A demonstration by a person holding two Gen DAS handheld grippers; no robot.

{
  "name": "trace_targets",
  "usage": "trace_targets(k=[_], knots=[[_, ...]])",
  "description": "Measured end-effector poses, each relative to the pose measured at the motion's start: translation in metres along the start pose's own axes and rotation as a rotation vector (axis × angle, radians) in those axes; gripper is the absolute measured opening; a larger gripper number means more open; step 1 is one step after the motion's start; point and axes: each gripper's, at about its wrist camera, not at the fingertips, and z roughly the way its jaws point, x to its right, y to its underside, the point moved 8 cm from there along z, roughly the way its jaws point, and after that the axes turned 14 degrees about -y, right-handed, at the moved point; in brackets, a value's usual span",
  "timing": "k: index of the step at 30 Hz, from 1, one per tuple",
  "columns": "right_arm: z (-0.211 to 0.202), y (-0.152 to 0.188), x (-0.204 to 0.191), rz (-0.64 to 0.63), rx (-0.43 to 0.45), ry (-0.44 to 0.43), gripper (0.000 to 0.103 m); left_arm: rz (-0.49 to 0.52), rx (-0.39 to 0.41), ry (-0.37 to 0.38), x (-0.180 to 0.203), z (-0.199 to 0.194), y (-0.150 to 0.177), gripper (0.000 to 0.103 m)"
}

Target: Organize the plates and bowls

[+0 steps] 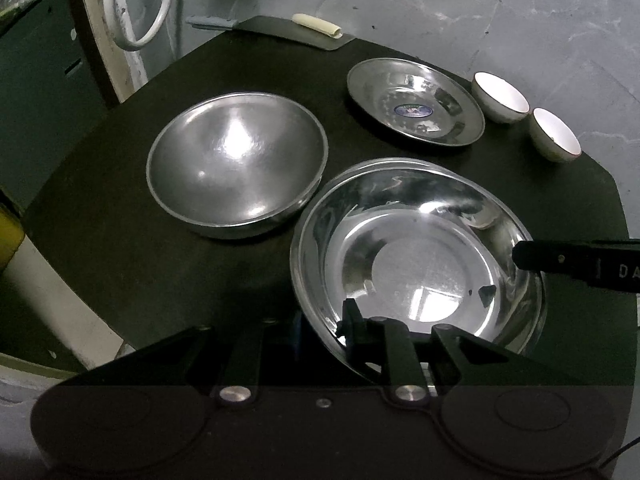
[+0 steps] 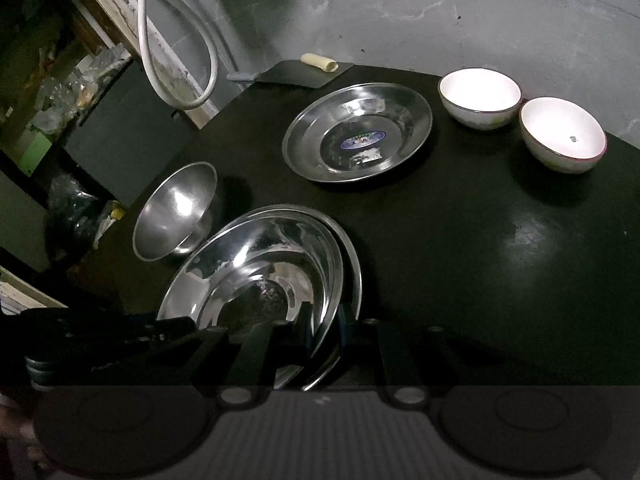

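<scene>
Upper steel dish (image 1: pixel 420 264): front of black table (image 1: pixel 120 240), nested in lower steel dish (image 2: pixel 356 264), seemingly tilted, not seated flat.

Right gripper (image 2: pixel 324 328): closed down tight on the dish rim at the right side. Whether pinching one rim or both: cannot tell.

Left gripper (image 1: pixel 326 332): jaws narrow, straddling the near rim. Whether pads actually press on metal: cannot tell.

Step in hand, judged: settling the upper dish squarely into the lower one. Recommended practice:
- Lower evenly at both sides; avoid letting one edge drop first.
- Confirm rims concentric before letting go.
- Release one side at a time, drawing fingers outward along the rim, not upward, to avoid lifting the dish again.
- Expect polished steel to slide and ring; keep motion slow.

Surroundings, moving outward:
- Deep steel bowl (image 1: pixel 236 168) just beside the stack, to the left in the left wrist view, apart from it.
- Labelled steel plate (image 1: pixel 416 108) further back, alone.
- Two white bowls (image 1: pixel 500 96) (image 1: pixel 556 134) near the far right edge, side by side, close together.
- Cleaver (image 1: pixel 296 32) at the back edge.

Markings:
- Blue oval sticker at centre of labelled plate; text too small to read.
- Letters "DA" on the right gripper's finger, cut off at the left wrist view's edge.
- No other legible writing.
</scene>
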Motion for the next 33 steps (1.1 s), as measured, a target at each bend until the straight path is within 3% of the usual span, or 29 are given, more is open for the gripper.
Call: trace_targets(k=[22, 30, 32, 33], knots=[[0.011, -0.001, -0.001, -0.073, 0.005, 0.087, 0.015, 0.015, -0.036, 0.007, 0.003, 0.011, 0.0, 0.026], [0.011, -0.001, 0.001, -0.063, 0.029, 0.102, 0.022, -0.006, -0.04, 0.002, -0.01, 0.003, 0.002, 0.052], [0.008, 0.0, 0.0, -0.062, 0.043, 0.109, 0.027, -0.013, -0.032, 0.002, -0.014, -0.001, 0.002, 0.072], [0.007, 0.0, -0.001, -0.061, 0.05, 0.111, 0.034, -0.016, -0.027, 0.001, -0.016, -0.003, 0.001, 0.076]])
